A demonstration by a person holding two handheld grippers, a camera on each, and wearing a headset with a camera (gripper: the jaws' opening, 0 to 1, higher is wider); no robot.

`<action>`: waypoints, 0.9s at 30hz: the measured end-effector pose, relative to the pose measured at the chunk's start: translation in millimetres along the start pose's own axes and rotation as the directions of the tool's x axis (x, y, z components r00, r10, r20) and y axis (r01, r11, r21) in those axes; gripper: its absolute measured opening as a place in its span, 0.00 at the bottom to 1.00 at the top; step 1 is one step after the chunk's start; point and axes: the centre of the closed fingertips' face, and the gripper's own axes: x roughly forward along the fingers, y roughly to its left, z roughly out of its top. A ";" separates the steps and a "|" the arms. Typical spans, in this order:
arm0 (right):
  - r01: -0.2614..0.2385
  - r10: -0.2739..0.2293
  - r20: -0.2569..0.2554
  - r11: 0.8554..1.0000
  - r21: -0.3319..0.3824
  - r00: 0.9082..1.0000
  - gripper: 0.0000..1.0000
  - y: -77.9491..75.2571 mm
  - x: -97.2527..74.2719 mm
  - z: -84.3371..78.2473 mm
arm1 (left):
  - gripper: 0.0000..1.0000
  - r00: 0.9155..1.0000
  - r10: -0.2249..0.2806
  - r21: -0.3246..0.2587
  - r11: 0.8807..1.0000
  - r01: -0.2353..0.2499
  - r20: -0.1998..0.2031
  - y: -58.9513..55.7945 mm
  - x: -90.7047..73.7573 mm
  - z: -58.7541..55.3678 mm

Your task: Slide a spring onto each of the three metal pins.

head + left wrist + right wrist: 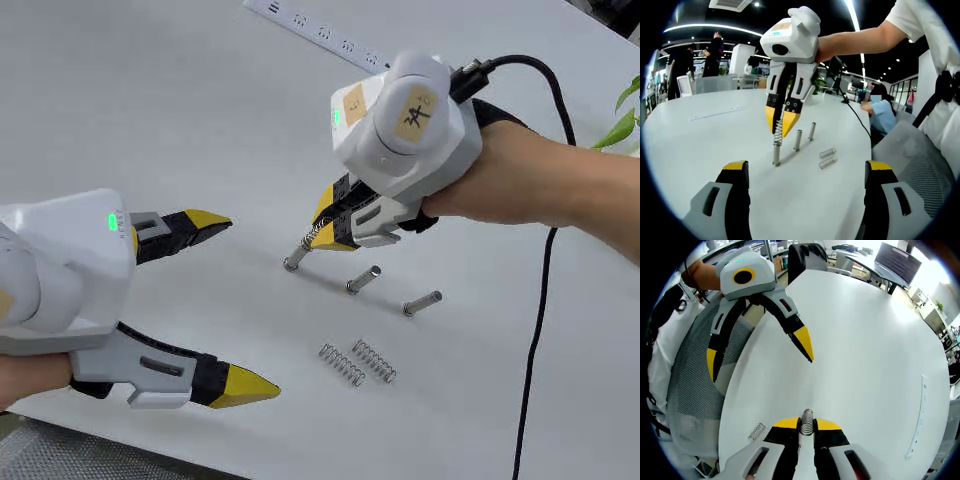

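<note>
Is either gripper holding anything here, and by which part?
The right gripper pinches a spring across its coils, lower end sticking out at a pin's top. The left gripper is open, empty.

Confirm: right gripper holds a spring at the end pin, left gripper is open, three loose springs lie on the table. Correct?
One error: two loose springs lie on the table, not three, as the head view shows. The rest stands: the right gripper holds a spring at the end pin, and the left gripper is open.
</note>
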 end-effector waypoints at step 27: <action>-0.026 0.026 -0.025 1.000 -0.009 0.999 0.07 -3.8 19.4 -5.7 | 0.94 1.000 -0.003 -0.018 1.000 0.004 0.007 -0.6 1.8 -1.8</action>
